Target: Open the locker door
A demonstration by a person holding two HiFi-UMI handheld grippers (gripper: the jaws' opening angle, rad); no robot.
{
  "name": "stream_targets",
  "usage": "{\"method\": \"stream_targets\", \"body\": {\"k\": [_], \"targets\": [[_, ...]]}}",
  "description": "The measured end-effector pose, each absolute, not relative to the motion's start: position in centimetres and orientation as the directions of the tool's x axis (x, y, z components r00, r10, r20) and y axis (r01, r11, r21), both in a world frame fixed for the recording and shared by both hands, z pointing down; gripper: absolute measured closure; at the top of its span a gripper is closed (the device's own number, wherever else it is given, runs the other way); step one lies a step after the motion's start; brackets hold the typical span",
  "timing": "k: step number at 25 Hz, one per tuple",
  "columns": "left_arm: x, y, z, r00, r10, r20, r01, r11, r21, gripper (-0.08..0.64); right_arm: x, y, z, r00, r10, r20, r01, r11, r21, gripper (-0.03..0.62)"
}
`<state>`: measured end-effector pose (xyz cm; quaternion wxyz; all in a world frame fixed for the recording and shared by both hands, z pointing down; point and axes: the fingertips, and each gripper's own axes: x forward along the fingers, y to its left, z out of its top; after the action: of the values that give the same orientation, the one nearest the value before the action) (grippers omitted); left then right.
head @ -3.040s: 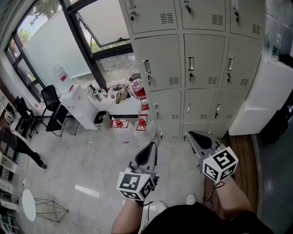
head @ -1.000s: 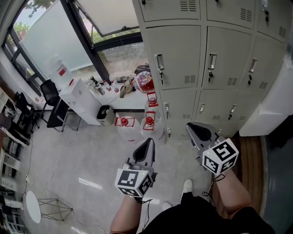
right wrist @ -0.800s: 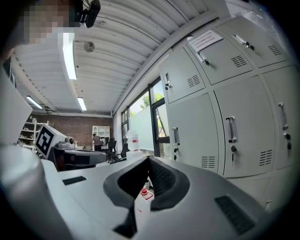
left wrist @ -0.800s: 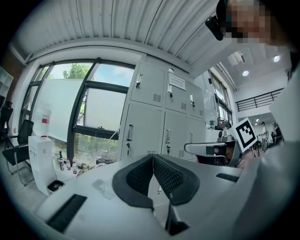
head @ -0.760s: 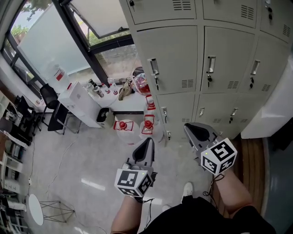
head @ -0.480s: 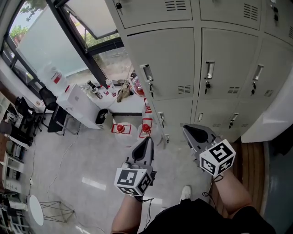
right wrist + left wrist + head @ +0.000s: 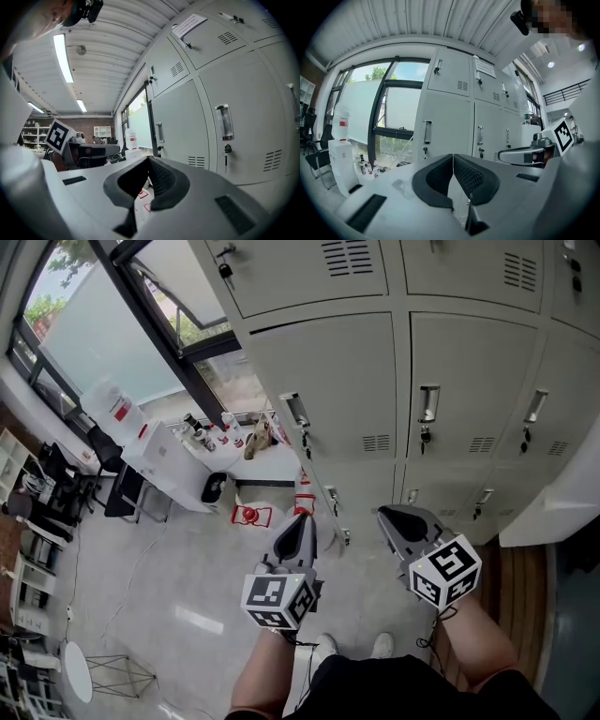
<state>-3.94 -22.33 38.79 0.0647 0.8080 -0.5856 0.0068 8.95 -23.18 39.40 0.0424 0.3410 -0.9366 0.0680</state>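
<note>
You are facing the locker door (image 7: 328, 381).
You are holding left gripper (image 7: 302, 519) and right gripper (image 7: 387, 515) low, jaws clenched empty, readying a reach for its handle (image 7: 295, 412).

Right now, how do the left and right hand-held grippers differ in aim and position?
The left hand-held gripper faces the lockers almost squarely; the right hand-held gripper angles leftward, so lockers run along its right. The left one sits nearer the window, the right one before the middle column. Both are shut, empty and touch no door handle.
</note>
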Motion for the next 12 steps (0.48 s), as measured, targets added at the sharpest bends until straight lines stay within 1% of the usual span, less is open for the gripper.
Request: {"method": "stream_targets", "body": {"k": [12], "targets": [[-5.5, -28.3, 36.7, 0.357, -0.932, 0.059, -0.934, -0.354, 0.054, 0.543, 7.7, -26.7, 39.3, -0.720, -0.685, 0.113, -0.694, 0.711, -0.111, 0.538]]}}
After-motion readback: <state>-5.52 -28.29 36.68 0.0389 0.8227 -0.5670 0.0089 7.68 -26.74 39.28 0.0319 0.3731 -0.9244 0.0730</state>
